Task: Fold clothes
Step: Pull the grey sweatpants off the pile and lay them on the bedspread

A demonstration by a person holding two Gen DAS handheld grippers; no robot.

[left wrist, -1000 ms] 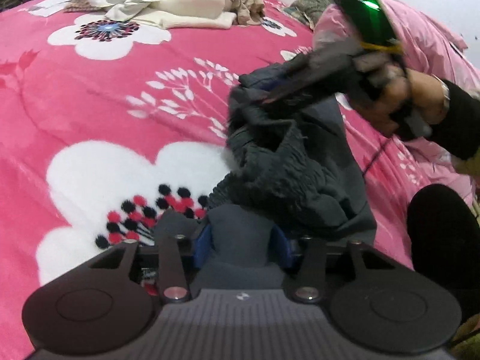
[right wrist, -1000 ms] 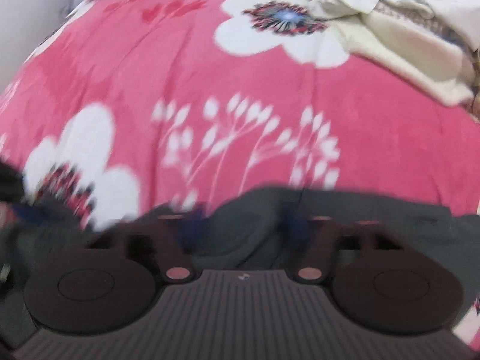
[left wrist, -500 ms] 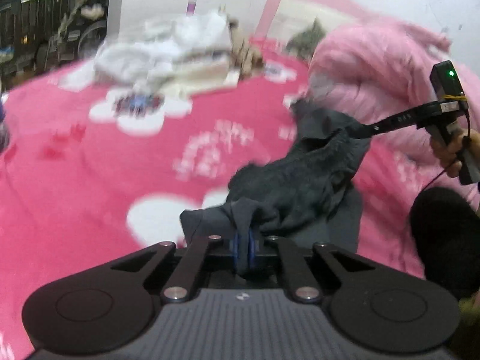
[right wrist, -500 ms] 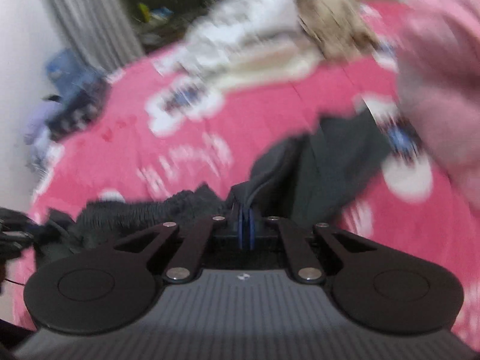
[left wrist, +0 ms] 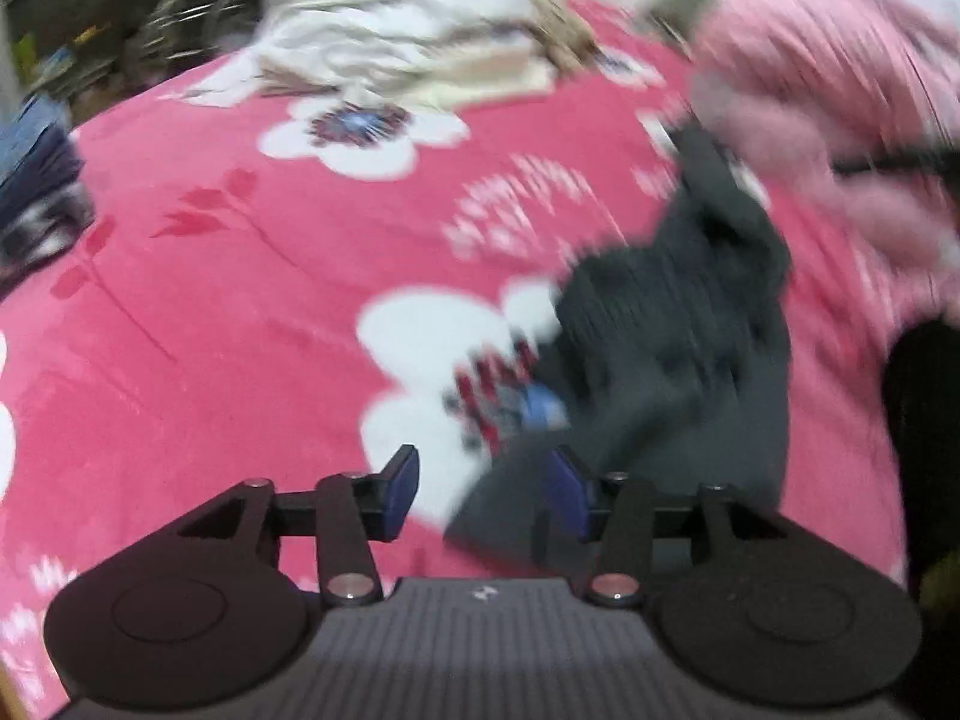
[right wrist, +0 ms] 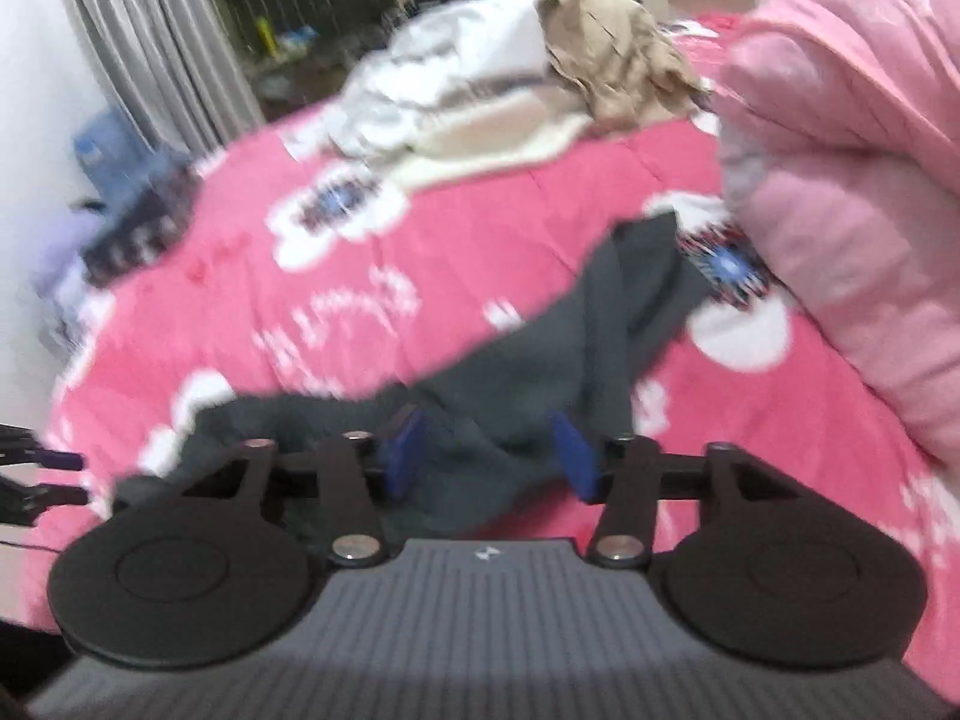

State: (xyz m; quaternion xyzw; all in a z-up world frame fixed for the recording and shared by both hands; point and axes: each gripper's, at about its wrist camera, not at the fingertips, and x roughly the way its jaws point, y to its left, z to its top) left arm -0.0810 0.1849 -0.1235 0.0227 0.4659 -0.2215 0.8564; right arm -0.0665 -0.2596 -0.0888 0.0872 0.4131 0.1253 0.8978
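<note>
A dark grey garment [left wrist: 678, 348] lies stretched out and rumpled on the pink floral blanket [left wrist: 270, 276]. My left gripper [left wrist: 485, 495] hangs just above its near corner. Its jaws are opening, and the cloth's edge sits by the right blue pad [left wrist: 567, 498] without being pinched. In the right wrist view the same garment [right wrist: 540, 372] runs from the front left towards the back right. My right gripper [right wrist: 489, 459] hovers over it with its jaws opening and cloth below the gap, not clamped. The left gripper's fingers [right wrist: 42, 474] show at the far left edge. Both views are blurred.
A heap of white and beige clothes [left wrist: 420, 54] sits at the far side of the bed. A bulky pink quilt [right wrist: 840, 210] rises on the right. Dark folded items [left wrist: 36, 192] lie at the left edge. A person's dark-clad leg [left wrist: 924, 420] is at the right.
Half a second ago both grippers were shut on the dark garment and held it up between them. Both have since opened, and the garment has dropped onto the blanket.
</note>
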